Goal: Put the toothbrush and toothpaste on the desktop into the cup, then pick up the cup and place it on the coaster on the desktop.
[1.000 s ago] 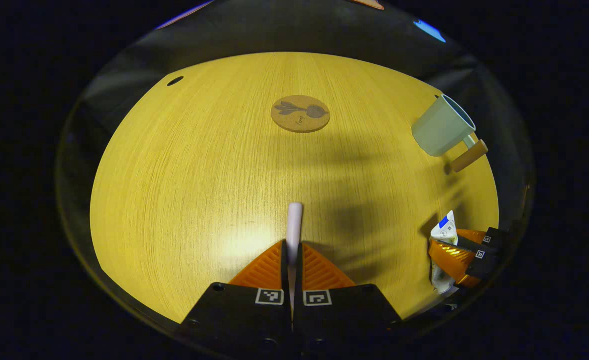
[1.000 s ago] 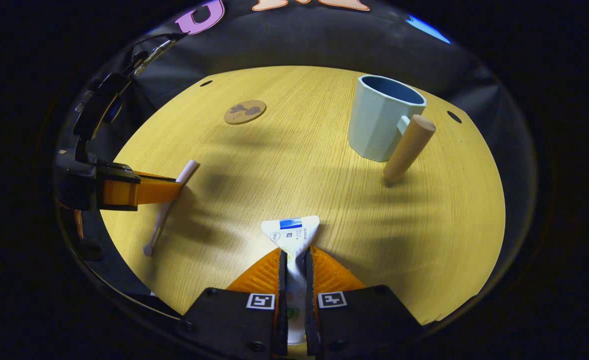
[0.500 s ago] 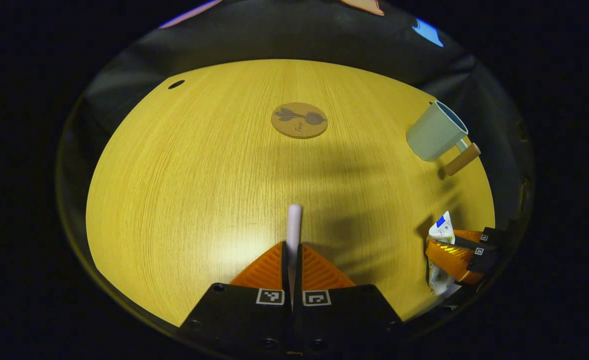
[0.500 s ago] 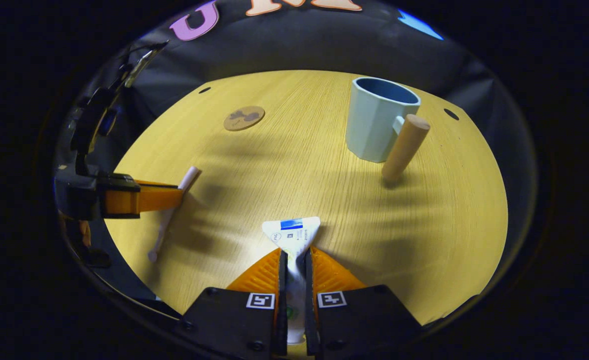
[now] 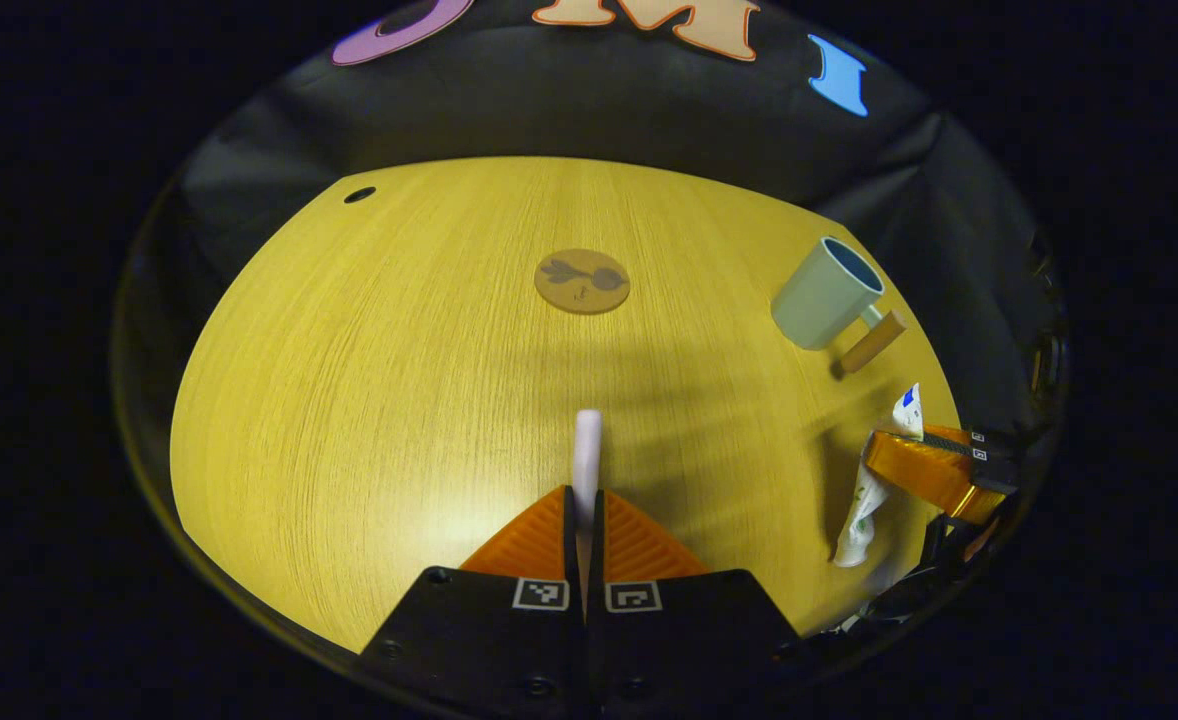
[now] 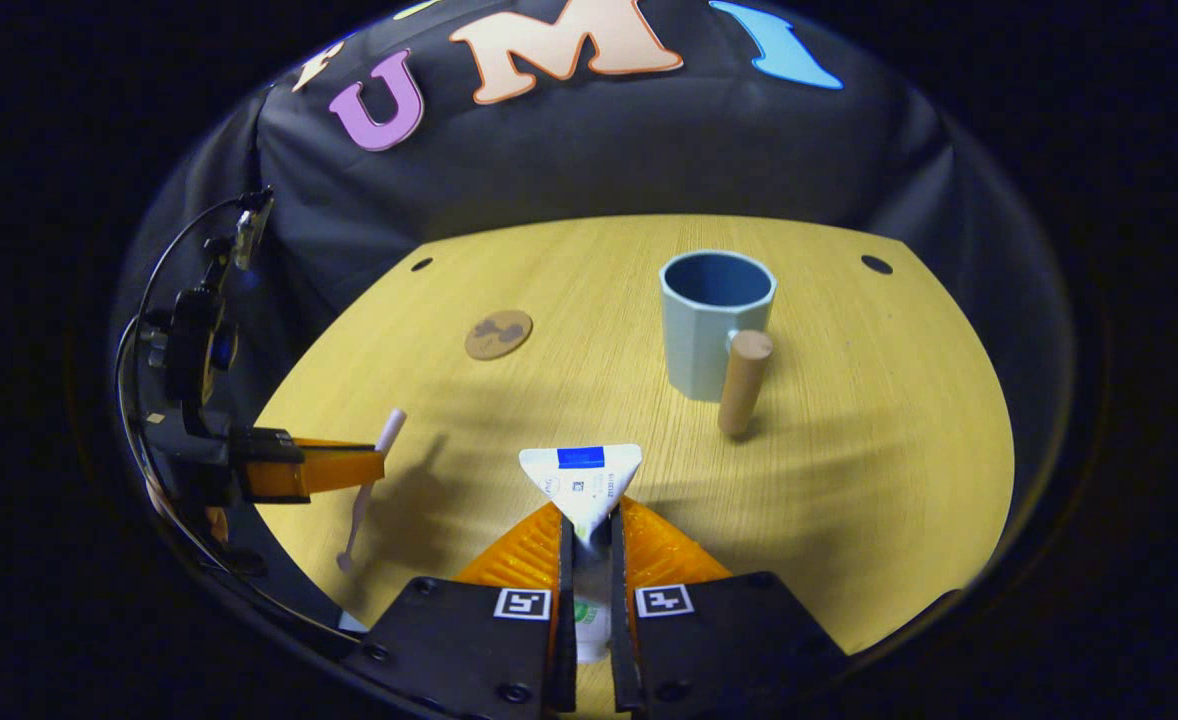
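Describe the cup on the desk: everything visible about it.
The cup is pale grey-green outside and darker blue inside, with faceted walls that look like matte plastic or ceramic. A round, wood-coloured peg handle joins its side through a short bracket and points down toward the desktop. It stands upright, mouth open, apparently empty, on the right part of the desk, apart from the coaster. Nothing else touches it.

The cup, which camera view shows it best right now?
The right gripper view: the cup stands upright near the middle, its open mouth and wooden handle plain to see. In the left gripper view the cup is smaller, tilted by the lens, at the right edge.
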`<state>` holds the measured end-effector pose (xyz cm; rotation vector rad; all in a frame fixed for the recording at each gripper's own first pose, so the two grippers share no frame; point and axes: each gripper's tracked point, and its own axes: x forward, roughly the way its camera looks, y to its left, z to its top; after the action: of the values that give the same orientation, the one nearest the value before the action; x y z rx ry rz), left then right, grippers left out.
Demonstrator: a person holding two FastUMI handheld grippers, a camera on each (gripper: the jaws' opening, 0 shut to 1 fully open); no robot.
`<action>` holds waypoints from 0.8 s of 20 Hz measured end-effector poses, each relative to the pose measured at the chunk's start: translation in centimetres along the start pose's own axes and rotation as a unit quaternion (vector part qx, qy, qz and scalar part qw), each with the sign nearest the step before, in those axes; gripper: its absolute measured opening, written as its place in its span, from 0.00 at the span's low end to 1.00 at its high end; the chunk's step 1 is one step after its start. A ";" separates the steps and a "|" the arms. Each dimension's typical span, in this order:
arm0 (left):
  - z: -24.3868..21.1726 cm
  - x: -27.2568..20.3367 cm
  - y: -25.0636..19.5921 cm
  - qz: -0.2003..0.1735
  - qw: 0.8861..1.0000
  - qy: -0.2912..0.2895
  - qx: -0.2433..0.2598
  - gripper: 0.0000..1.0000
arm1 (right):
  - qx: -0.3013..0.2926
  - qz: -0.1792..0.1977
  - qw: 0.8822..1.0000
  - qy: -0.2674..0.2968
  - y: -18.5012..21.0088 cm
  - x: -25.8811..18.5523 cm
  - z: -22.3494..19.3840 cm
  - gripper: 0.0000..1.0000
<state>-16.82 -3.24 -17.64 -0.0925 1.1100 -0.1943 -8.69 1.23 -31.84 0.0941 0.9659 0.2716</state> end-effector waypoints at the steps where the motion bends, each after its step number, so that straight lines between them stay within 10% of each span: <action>1: 0.0 -0.4 -0.2 -0.002 1.000 0.002 -0.001 0.00 | 0.001 0.004 1.000 -0.015 0.2 -0.4 0.9 0.17; 16: 3.6 -5.1 -1.6 -0.008 0.998 -0.058 -0.016 0.00 | 0.049 -0.002 0.985 -0.166 -4.0 0.4 18.0 0.16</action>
<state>-16.01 -3.86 -11.28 -0.1398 0.9974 -0.1821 7.07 -1.75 -22.68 0.2207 0.6470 0.1973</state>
